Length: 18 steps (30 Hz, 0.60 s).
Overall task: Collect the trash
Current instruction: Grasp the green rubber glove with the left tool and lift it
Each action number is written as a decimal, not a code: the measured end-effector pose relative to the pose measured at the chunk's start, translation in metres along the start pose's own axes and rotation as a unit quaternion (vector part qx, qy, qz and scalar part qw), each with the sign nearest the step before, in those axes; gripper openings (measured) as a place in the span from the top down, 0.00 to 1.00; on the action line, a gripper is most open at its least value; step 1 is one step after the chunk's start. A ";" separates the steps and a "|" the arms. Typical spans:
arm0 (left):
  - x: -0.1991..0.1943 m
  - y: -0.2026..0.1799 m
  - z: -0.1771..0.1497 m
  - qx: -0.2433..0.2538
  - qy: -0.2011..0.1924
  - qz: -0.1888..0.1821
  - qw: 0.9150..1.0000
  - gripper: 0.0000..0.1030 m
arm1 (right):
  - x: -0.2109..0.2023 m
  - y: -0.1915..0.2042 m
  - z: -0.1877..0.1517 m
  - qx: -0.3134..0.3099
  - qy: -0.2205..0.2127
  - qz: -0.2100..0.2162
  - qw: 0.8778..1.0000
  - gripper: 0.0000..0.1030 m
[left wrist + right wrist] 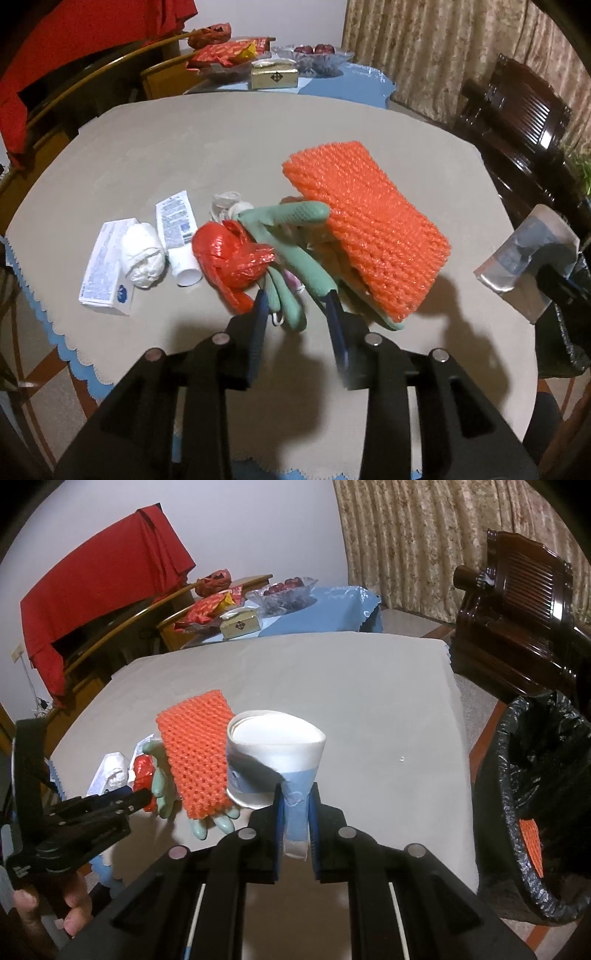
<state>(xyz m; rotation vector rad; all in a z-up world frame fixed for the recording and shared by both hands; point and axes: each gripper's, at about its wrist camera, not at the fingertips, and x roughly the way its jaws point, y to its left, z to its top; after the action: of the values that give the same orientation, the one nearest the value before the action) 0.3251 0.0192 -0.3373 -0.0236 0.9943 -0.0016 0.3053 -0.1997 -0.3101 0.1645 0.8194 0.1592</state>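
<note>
My right gripper (295, 812) is nearly closed, pinching the wall of a paper cup (275, 755). Cup's lifted off the table (369, 686) over the near edge, mouth tipped toward the far side. It's thin paper, v. light, and the wall is already flattened between my pads. Squeeze harder and it just creases; fine for trash, but a loose pinch could let it slip. Bin w/ black bag (532, 805) sits off the table's right edge, a bit of orange mesh already inside.

My left gripper (297, 308) is about half open. Its right finger touches the green rubber glove (295, 243), but I can't tell whether it truly grips it. The glove is soft, floppy and probably grippy, and it'll dangle from wherever it's taken. Best bet is a bunched bit, not one fingertip. An orange foam net (365, 229) lies on the glove, tilted up off the table. It's featherweight, squashy and springy, so it may slide off if I lift the glove alone.

Just left of the glove, toward the near left edge: crumpled red plastic bag (231, 258), limp, grab the knot. Then a white tube (177, 236), a tissue wad (142, 254) and a flat white box (107, 266), all light. Behind them is a small clear plastic scrap (225, 205).
</note>
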 end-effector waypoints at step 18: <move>0.019 -0.001 0.010 -0.008 0.020 -0.012 1.000 0.93 | 0.017 -0.003 0.001 0.001 0.017 -0.005 1.000 0.88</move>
<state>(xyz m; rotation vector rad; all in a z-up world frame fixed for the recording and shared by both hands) 0.3439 0.0184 -0.3483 -0.0504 1.0346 -0.0172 0.3174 -0.1994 -0.3224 0.1599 0.8547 0.1529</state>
